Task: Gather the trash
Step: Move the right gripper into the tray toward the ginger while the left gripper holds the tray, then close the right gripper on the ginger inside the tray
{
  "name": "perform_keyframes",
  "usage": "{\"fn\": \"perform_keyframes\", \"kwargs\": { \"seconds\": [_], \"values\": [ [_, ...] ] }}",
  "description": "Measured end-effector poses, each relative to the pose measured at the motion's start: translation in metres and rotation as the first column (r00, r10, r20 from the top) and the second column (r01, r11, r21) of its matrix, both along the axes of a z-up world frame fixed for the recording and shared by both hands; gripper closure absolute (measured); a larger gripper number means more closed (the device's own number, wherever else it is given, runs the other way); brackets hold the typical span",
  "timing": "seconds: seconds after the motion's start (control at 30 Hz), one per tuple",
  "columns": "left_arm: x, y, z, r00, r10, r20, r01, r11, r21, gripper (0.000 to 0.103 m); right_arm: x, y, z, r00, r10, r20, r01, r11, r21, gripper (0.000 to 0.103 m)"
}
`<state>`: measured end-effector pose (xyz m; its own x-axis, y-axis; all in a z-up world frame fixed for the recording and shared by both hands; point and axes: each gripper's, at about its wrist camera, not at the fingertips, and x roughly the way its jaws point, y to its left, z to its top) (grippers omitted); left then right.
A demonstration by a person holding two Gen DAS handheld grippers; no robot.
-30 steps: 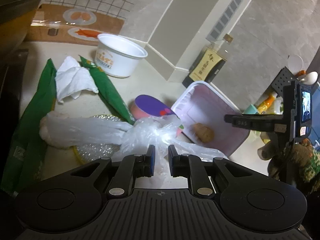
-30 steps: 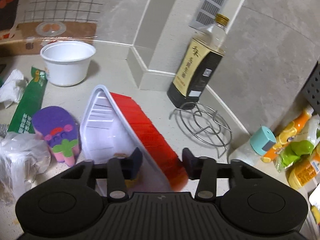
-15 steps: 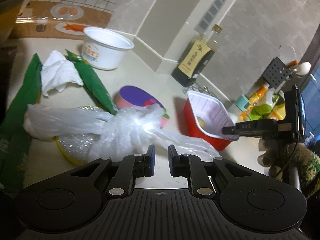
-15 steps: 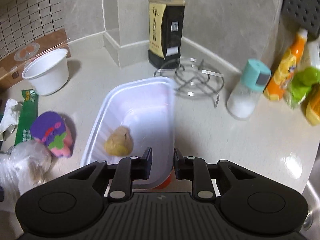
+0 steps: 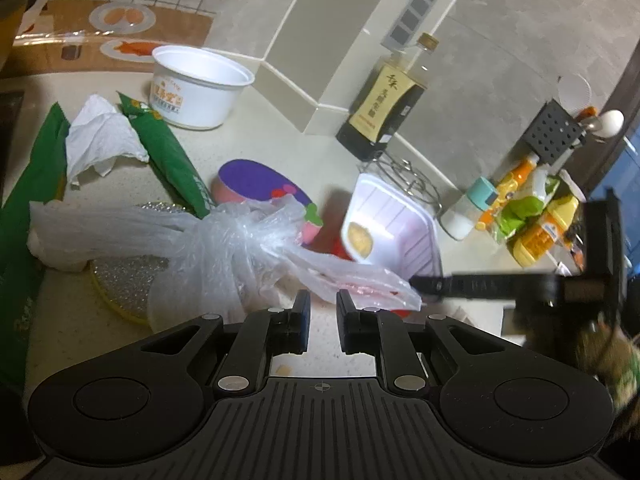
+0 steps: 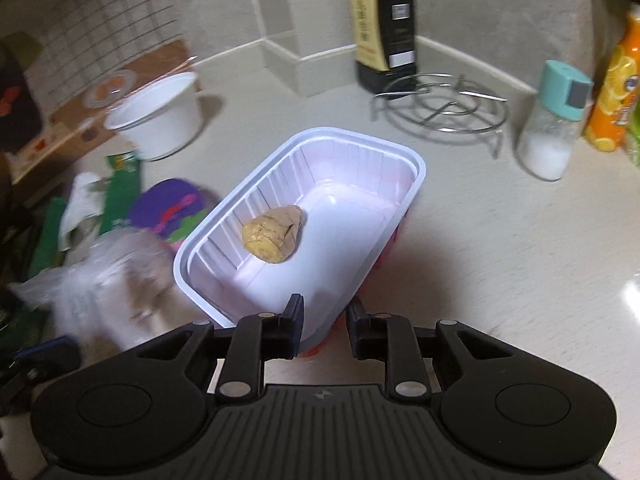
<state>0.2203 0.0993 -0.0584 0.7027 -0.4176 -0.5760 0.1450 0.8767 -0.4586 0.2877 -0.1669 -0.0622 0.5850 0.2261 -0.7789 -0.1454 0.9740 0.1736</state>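
1. Landmark: the red-and-white tray [image 6: 320, 216] on the counter [image 6: 500, 248]. All places are given relative to it.
2. Left of the tray, counted: one white bowl [image 5: 200, 88], one crumpled tissue [image 5: 100, 140], two green wrappers [image 5: 168, 156], one purple sponge [image 5: 260, 180], one clear plastic bag [image 5: 224, 248].
3. In the tray: one tan lump of food [image 6: 274, 236], lying against the left wall.
4. Right of and behind the tray: one dark sauce bottle [image 6: 384, 24], one wire trivet [image 6: 440, 108], one teal-capped shaker [image 6: 556, 120].
5. Left tool [image 5: 322, 320]: jaws nearly pressed together. A narrow gap shows with nothing in it. The bag's loose tail lies just ahead of the tips.
6. Right tool [image 6: 324, 320]: its jaws have just been closing and now pinch the tray's near rim.
7. Risk: the grip is on one thin rim only. If tipped, the tray could swing, and the lump could roll out onto the counter.
8. Risk: the left tool holds no bag mouth, so the bag may stay collapsed when the tray arrives.
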Motion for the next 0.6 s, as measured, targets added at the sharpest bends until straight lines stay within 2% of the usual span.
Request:
{"fn": "perform_keyframes", "kwargs": {
  "seconds": [0.13, 0.23, 0.3, 0.37, 0.43, 0.5, 0.6],
  "values": [
    [0.011, -0.006, 0.003, 0.999, 0.018, -0.027, -0.018, 1.000, -0.023, 0.087, -0.014, 0.000, 0.000, 1.000, 0.024, 0.012, -0.024, 0.999, 0.038, 0.080],
    [0.021, -0.011, 0.002, 0.997, 0.006, -0.071, -0.011, 0.998, -0.068, 0.087, -0.025, -0.006, 0.004, 0.998, 0.012, 0.057, -0.013, 0.999, 0.030, 0.078],
    [0.028, -0.011, 0.002, 0.994, 0.027, -0.104, -0.039, 0.993, -0.115, 0.087, -0.034, -0.013, 0.009, 0.996, 0.002, 0.087, -0.005, 0.999, 0.033, 0.065],
    [0.030, -0.009, 0.011, 0.995, 0.066, -0.073, -0.076, 0.988, -0.137, 0.087, -0.042, -0.022, 0.013, 0.993, -0.011, 0.115, 0.007, 1.000, 0.031, 0.057],
    [0.035, -0.008, 0.027, 0.998, 0.064, -0.006, -0.064, 0.988, -0.137, 0.087, -0.049, -0.030, 0.016, 0.989, -0.025, 0.143, 0.026, 1.000, 0.001, 0.053],
    [0.047, -0.015, 0.040, 0.999, 0.019, 0.039, -0.016, 0.996, -0.085, 0.086, -0.054, -0.036, 0.016, 0.987, -0.034, 0.156, 0.038, 0.999, -0.022, 0.039],
    [0.071, -0.037, 0.043, 0.997, -0.075, 0.012, 0.073, 0.994, 0.086, 0.086, -0.058, -0.041, 0.011, 0.987, -0.054, 0.154, 0.059, 0.998, -0.031, 0.025]
  ]
}}
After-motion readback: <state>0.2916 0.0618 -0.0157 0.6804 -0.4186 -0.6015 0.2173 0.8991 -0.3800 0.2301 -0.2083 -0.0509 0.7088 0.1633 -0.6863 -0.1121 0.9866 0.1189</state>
